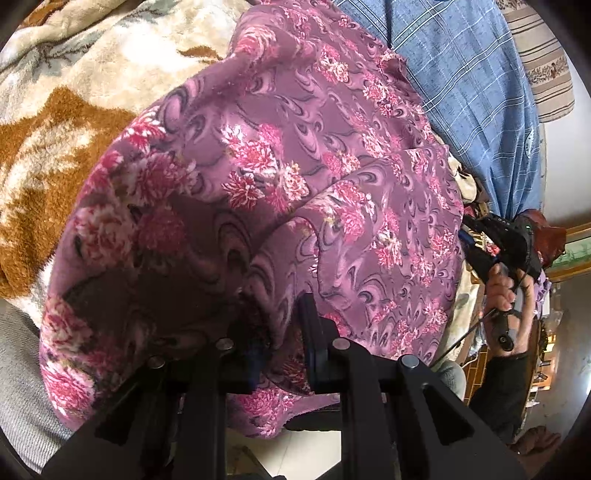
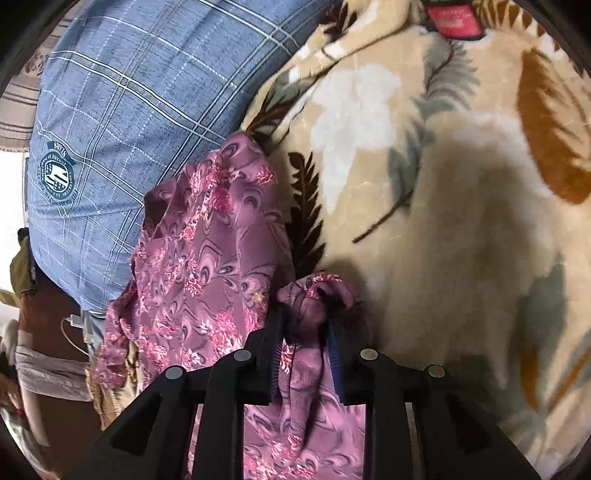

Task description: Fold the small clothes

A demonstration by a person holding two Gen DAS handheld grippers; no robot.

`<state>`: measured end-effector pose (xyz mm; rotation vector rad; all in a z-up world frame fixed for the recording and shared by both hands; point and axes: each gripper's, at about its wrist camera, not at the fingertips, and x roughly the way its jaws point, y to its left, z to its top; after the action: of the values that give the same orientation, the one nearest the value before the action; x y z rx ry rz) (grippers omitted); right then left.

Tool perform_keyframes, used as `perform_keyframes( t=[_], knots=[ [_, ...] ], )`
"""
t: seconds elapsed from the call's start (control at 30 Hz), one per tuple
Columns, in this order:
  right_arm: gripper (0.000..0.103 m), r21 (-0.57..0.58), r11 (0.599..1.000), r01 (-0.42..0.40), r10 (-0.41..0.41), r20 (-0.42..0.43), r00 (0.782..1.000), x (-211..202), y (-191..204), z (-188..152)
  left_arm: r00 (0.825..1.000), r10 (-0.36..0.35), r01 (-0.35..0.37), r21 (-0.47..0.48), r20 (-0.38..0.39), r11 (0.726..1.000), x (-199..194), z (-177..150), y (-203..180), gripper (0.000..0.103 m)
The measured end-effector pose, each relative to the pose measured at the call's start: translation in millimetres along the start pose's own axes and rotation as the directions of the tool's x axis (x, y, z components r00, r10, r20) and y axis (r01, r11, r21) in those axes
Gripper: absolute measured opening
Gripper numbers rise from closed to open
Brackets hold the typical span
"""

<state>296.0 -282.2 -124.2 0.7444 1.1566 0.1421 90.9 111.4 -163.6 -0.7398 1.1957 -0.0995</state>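
Observation:
A purple garment with pink flowers point(image 1: 295, 166) is stretched between my two grippers above a plush blanket. My left gripper point(image 1: 277, 332) is shut on one bunched edge of it; the cloth drapes over and hides the left finger. In the right wrist view my right gripper point(image 2: 304, 332) is shut on another bunched edge of the same garment point(image 2: 207, 258), which hangs down to the left. The right gripper also shows in the left wrist view point(image 1: 491, 251), held in a hand at the far right.
A cream, brown and grey leaf-print plush blanket point(image 2: 443, 184) covers the surface below. A blue checked cloth point(image 2: 129, 110) lies beside the garment. A pink label point(image 2: 458, 18) sits at the blanket's far edge. Room clutter shows at the right point(image 1: 546, 350).

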Motion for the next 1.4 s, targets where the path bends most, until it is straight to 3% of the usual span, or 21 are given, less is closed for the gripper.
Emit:
perform_keyframes(
  t=[0.03,0.17,0.23,0.4,0.5,0.57,0.67,0.73,0.8,0.9,0.93,0.97,1.0,1.17,1.33,1.4],
  knots=[
    [0.009,0.001,1.000,-0.018,0.018,0.007,1.000,-4.5,1.5,-0.1,1.000,0.002,-0.002,0.006,0.013,1.000,-2.2,-0.2,-1.9,0.003],
    [0.008,-0.049,0.999,0.007,-0.003,0.077,0.997,-37.2,14.1,-8.3,0.996,-0.077,0.077,-0.013,0.039,0.997,-26.5,-5.1,-4.2,0.003],
    [0.008,-0.068,0.996,0.054,-0.048,0.085,0.995,-42.7,14.9,-11.1,0.997,-0.074,0.074,-0.020,0.034,0.997,-28.9,-5.8,-1.9,0.003],
    [0.008,-0.073,0.987,0.142,-0.140,0.031,0.990,-2.1,-6.3,-4.6,0.995,-0.083,0.078,-0.082,-0.056,0.994,3.1,-6.3,20.5,0.003],
    [0.014,-0.085,0.989,0.117,-0.111,0.075,0.991,-14.9,-2.8,-12.6,0.997,-0.070,0.068,-0.045,-0.039,0.997,-4.9,-12.1,15.7,0.004],
    [0.024,-0.128,0.982,0.137,-0.119,0.136,0.984,-37.8,12.1,-23.9,0.998,-0.054,0.053,-0.015,-0.022,0.998,-12.7,-16.3,10.0,0.008],
    [0.040,-0.202,0.974,0.099,-0.064,0.172,0.983,-67.3,34.0,-48.5,0.999,-0.023,0.022,0.038,0.024,0.999,-27.4,-22.1,1.8,0.024],
    [0.043,-0.265,0.961,0.075,-0.033,0.160,0.987,-76.3,50.6,-69.4,0.998,-0.024,0.021,0.051,0.054,0.998,-34.1,-20.2,1.5,0.038],
    [0.043,-0.321,0.947,0.027,0.013,0.123,0.992,-75.1,66.2,-92.8,0.996,-0.021,0.017,0.054,0.085,0.998,-38.5,-16.3,-1.0,0.042],
    [0.044,-0.373,0.928,-0.016,0.035,0.045,0.998,-58.6,80.1,-120.8,0.994,0.033,-0.041,0.069,0.104,0.997,-32.6,-6.3,-3.4,0.042],
    [0.044,-0.389,0.921,-0.029,0.038,0.015,0.999,-48.5,85.2,-129.3,0.993,0.068,-0.075,0.073,0.092,0.995,-26.1,-2.7,-3.6,0.036],
    [0.044,-0.397,0.917,-0.030,0.028,-0.010,1.000,-39.1,88.5,-136.1,0.993,0.090,-0.096,0.075,0.079,0.993,-20.0,-0.5,-3.6,0.028],
    [0.044,-0.398,0.917,-0.032,0.023,-0.027,0.999,-33.0,89.1,-142.4,0.993,0.098,-0.104,0.078,0.071,0.992,-15.6,-0.2,-2.8,0.006],
    [0.044,-0.445,0.893,-0.061,0.020,-0.097,0.995,-11.7,104.3,-169.3,0.990,0.092,-0.103,0.102,0.108,0.989,-28.5,-19.9,-5.1,0.005],
    [0.044,-0.498,0.865,-0.070,0.013,-0.117,0.993,-4.3,115.9,-183.5,0.991,0.101,-0.110,0.112,0.084,0.987,-28.8,-29.8,-4.4,0.009],
    [0.044,-0.510,0.855,-0.093,0.032,-0.128,0.991,-5.4,123.6,-186.0,0.996,0.055,-0.062,0.090,0.072,0.994,-37.9,-27.5,-1.0,0.012]
  ],
)
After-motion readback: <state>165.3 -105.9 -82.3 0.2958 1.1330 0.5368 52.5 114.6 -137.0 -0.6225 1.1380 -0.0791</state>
